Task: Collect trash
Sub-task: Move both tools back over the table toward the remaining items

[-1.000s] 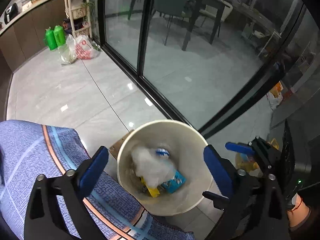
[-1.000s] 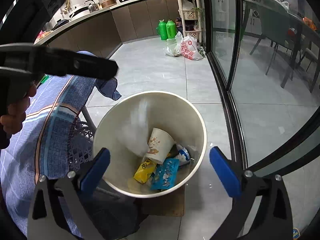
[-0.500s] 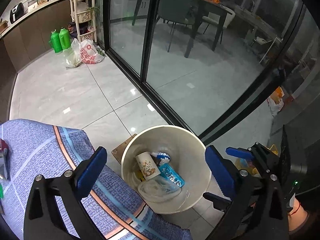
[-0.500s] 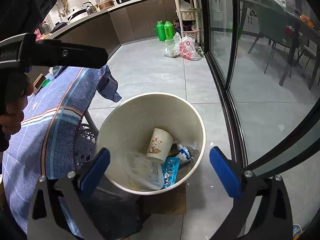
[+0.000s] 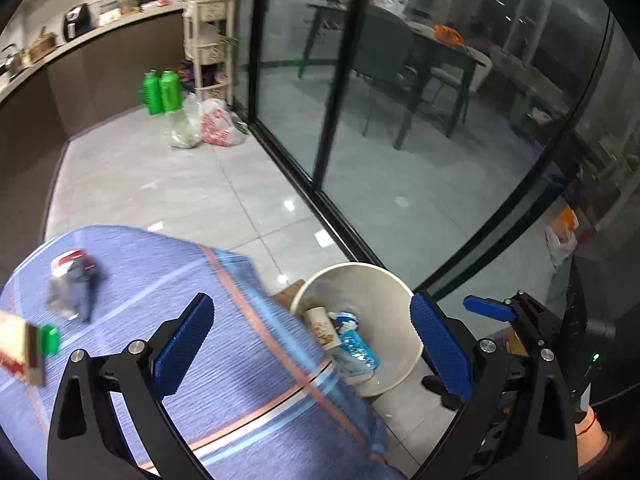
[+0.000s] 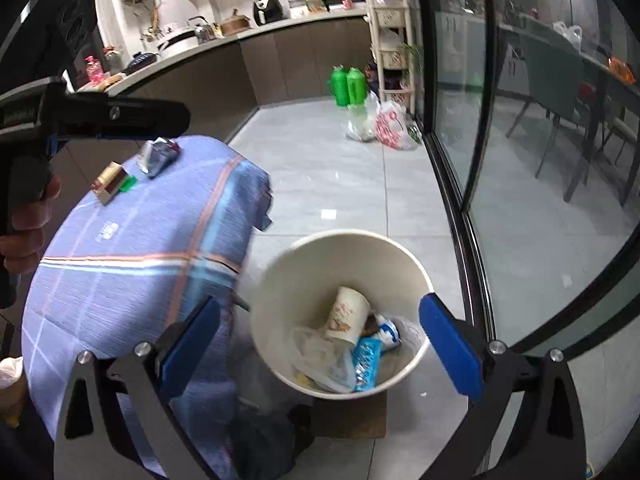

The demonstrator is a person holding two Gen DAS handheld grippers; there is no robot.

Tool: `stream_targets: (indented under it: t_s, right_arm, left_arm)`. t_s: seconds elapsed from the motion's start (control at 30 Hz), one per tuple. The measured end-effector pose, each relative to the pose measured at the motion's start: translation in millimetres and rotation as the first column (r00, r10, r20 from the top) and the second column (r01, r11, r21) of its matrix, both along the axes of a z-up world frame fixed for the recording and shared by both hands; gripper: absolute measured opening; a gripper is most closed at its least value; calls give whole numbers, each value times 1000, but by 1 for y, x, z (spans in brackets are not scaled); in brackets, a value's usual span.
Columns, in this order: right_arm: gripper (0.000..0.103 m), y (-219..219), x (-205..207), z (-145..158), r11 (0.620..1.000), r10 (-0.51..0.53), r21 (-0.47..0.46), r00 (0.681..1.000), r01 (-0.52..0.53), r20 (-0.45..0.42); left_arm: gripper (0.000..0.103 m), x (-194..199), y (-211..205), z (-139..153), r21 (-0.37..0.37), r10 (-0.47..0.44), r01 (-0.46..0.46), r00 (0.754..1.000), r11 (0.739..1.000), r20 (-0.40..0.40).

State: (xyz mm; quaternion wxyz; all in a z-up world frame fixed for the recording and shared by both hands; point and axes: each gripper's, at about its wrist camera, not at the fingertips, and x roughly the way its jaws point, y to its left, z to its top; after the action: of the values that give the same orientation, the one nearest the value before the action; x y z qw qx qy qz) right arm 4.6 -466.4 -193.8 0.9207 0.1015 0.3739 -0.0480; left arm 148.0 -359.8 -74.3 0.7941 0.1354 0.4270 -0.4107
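The trash bin (image 6: 404,264), a cream round tub, stands on the floor (image 6: 320,168) just beside the edge of the table (image 6: 132,240), on a flat piece of brown cardboard (image 6: 352,416); inside it lie a paper cup (image 6: 346,314) tipped on its side, a clear plastic bag (image 6: 320,356) against the cup, a blue snack wrapper (image 6: 366,360) next to the bag, and a white and blue wrapper (image 6: 388,330) behind that; in the left wrist view the same bin (image 5: 384,292) shows partly hidden behind the table's cloth (image 5: 224,344), with the cup (image 5: 322,326) and blue wrapper (image 5: 358,348) visible.

On the table, away from the bin, a crumpled silver and red packet (image 6: 158,154) lies near the far edge; closer to the bin from it sit a small brown box (image 6: 106,182) and a green piece (image 6: 127,184) touching it; the left wrist view shows these blurred.

The right hand-held gripper (image 6: 320,344) hangs above the bin, its blue pads spread wide apart with nothing between them; the left hand-held gripper (image 5: 312,344) is over the table edge beside the bin, pads likewise wide apart and empty; a hand (image 6: 28,232) grips its handle in the right wrist view.

Beyond the bin, a dark-framed glass door (image 6: 460,120) runs along the floor; farther off, two green bottles (image 6: 348,86) and plastic bags (image 6: 380,122) sit by a shelf rack (image 6: 390,28).
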Motion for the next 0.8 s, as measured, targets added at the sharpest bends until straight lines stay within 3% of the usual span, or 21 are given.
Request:
stream_targets:
  t_s: [0.2, 0.4, 0.5, 0.63, 0.8]
  right_arm:
    - [100, 35, 8, 31, 997, 62, -36, 997, -61, 36]
    - [100, 72, 22, 53, 992, 122, -49, 991, -120, 55]
    - [100, 94, 34, 63, 988, 152, -41, 986, -150, 64]
    - [100, 122, 54, 74, 980, 197, -25, 977, -196, 77]
    - [100, 156, 82, 84, 964, 267, -21, 961, -266, 76]
  left_arm:
    - [95, 4, 67, 23, -11, 119, -119, 993, 993, 26]
    - [95, 12, 154, 35, -27, 241, -240, 969, 970, 45]
    - [95, 20, 202, 35, -16, 312, -312, 948, 950, 59]
    - [95, 39, 272, 33, -22, 415, -415, 910, 910, 16]
    - [95, 58, 331, 32, -46, 495, -495, 869, 868, -10]
